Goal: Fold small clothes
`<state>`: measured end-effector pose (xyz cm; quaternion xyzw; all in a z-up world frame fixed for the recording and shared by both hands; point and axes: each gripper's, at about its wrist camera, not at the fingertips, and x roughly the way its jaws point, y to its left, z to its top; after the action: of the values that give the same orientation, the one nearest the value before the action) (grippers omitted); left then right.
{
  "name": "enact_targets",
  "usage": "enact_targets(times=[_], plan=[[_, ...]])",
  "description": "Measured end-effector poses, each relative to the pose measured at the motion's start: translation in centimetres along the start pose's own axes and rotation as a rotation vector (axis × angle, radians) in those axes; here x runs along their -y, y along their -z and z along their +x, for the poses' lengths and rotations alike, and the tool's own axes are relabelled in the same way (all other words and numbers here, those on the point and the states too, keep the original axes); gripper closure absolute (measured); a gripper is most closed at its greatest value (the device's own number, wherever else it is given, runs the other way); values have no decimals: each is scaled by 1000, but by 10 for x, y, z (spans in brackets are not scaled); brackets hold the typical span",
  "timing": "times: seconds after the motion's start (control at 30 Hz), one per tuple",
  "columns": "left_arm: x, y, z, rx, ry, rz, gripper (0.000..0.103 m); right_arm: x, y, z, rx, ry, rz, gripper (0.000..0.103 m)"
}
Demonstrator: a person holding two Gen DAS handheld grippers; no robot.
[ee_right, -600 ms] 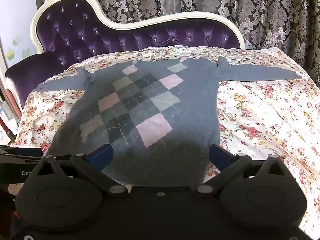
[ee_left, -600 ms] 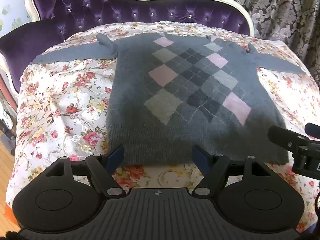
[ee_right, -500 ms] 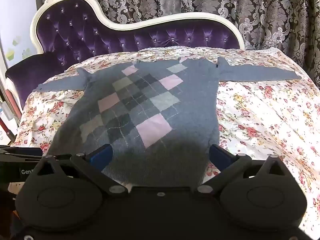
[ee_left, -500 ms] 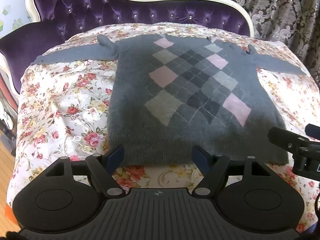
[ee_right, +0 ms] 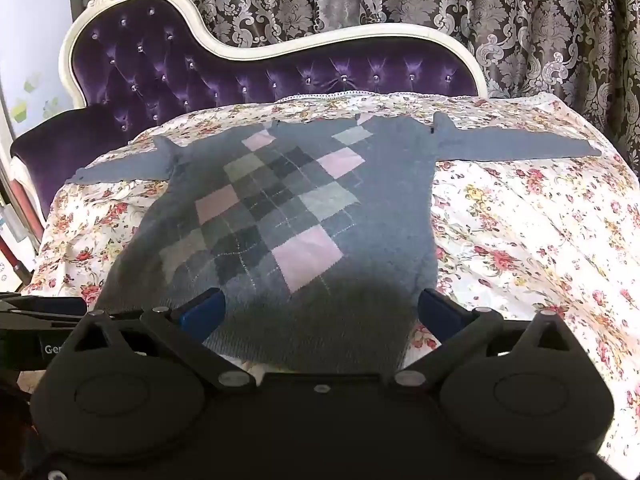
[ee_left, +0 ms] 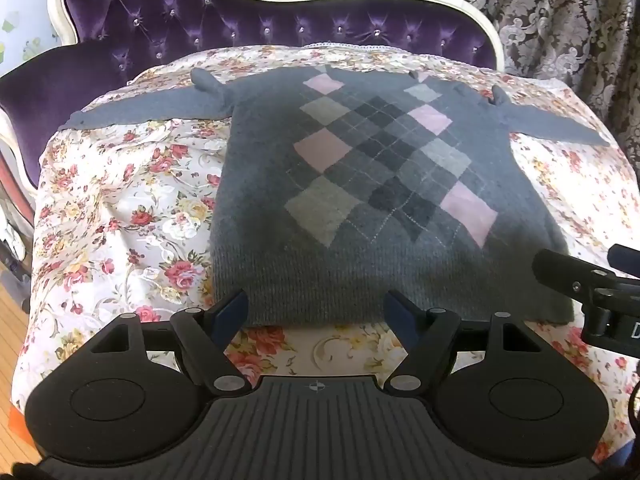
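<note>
A grey argyle sweater [ee_left: 360, 184] is lying face up and spread flat on the floral cover [ee_left: 120, 208], sleeves reaching out to either side, which is probably how it is being laid out so the fold lines are easy to reach. The left gripper [ee_left: 316, 312] is hovering over the hem near the sweater's left corner, its jaws standing apart and gripping nothing. The right gripper [ee_right: 320, 312] is hanging over the hem toward the other corner, jaws spread wide and likewise empty. Both are tilting downward, seemingly lining up to take the bottom edge, and no fold is showing yet. The cover is draping over a chaise with a tufted purple back [ee_right: 168, 72] and a cream carved frame [ee_right: 352, 40]. Patterned damask curtains [ee_right: 480, 8] are hanging behind it.
</note>
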<state>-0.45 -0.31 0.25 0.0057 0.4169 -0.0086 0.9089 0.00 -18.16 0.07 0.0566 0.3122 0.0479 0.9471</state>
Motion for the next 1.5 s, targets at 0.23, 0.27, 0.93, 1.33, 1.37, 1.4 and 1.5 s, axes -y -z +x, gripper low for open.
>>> enact_targets(times=[0.23,0.27,0.93,1.33,1.37,1.4,1.5], plan=[[1,1,2,-4,-1,1,29,2,-1,-2,-5,0,6,1],[1,1,3,-6,-1,1,29,2,-1,-2,-6,0,7,1],[-2,1,8,-16,0,-9,30,2,2,6,-31,-9,29,1],[-5,1,11,-22,3,-16,29,2,3,9,-41,-13,33,1],[-6,1,11,-23,3,-16,29,2,3,9,-42,-14,33,1],[-5,1,9,-22,2,-15,30,2,3,9,-42,-14,33,1],[-5,2,9,-20,2,-16,30,2,4,9,-44,-15,35,1]])
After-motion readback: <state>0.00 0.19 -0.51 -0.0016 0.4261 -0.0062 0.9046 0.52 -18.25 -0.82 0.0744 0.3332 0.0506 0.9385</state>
